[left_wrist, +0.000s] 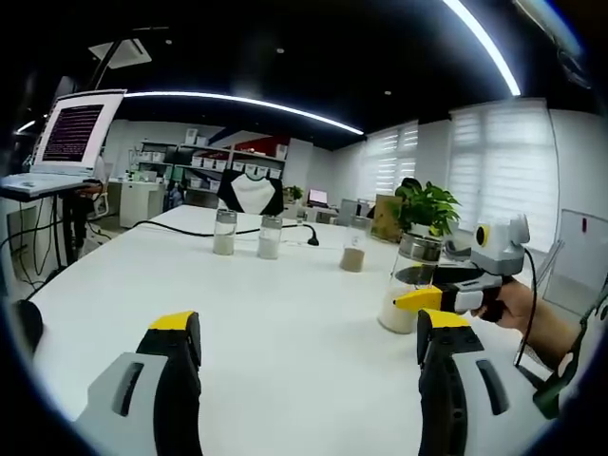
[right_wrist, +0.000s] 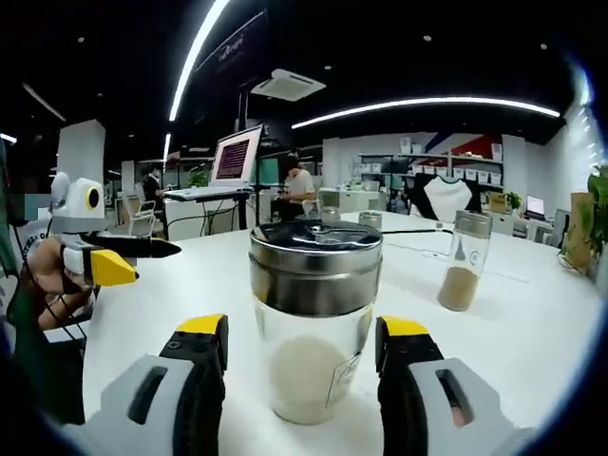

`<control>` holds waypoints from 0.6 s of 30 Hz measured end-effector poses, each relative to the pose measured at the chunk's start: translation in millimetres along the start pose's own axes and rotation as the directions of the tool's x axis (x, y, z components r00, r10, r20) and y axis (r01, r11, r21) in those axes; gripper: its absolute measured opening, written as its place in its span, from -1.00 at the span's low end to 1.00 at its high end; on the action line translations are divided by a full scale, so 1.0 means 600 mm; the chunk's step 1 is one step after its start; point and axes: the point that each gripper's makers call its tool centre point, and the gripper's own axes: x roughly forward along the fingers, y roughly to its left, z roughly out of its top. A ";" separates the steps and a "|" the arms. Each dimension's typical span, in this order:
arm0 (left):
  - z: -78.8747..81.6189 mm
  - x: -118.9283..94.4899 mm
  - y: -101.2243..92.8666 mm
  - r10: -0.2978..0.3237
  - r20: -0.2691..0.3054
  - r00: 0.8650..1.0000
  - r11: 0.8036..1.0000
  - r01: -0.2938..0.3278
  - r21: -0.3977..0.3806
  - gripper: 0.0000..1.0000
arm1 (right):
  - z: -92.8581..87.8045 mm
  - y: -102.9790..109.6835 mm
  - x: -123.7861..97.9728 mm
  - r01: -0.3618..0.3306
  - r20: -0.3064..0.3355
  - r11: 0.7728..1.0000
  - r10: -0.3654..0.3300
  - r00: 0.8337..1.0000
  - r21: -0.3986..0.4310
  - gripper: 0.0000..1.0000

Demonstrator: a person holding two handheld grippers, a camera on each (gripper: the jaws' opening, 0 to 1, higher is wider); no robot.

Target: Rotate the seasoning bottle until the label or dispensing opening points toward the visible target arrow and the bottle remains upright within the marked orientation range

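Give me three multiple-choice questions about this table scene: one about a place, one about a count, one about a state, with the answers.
1. Where does the seasoning bottle with white contents stand?
A. between the right gripper's jaws
B. beside the laptop
C. on the floor

2. How many seasoning bottles stand on the white table in the left gripper view?
A. one
B. two
C. four

3. How is the left gripper?
A. shut on a bottle
C. holding the cable
B. open, holding nothing

Answers: 1 A, the right gripper has one jaw on each side of it. 2 C, two with white contents, one with brown, one at the right gripper. 3 B, bare table shows between its jaws.
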 end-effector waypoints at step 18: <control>0.002 -0.001 0.001 -0.004 0.006 1.000 1.000 0.004 -0.004 0.98 | 0.025 0.012 -0.008 -0.336 0.066 0.941 0.339 0.939 -0.044 0.22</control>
